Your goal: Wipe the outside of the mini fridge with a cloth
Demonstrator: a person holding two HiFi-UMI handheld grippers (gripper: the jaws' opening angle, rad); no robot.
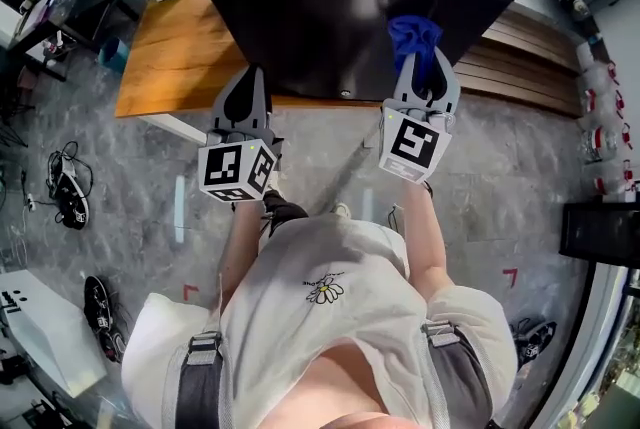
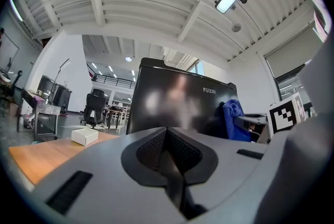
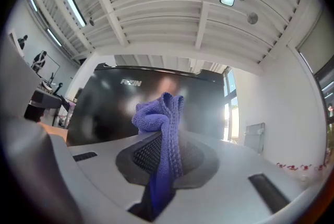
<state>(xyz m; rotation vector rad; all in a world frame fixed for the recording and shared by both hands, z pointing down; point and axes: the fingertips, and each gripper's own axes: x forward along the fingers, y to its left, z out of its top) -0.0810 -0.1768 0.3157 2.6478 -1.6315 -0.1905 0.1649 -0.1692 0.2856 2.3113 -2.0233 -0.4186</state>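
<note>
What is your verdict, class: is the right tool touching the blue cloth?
Touching. The right gripper view shows the right tool shut on the blue cloth, which is pinched between its jaws with its bunched end sticking out past them.

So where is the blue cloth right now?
In the head view the blue cloth is on the right side, pinched in the right gripper, just in front of the black mini fridge.
</note>
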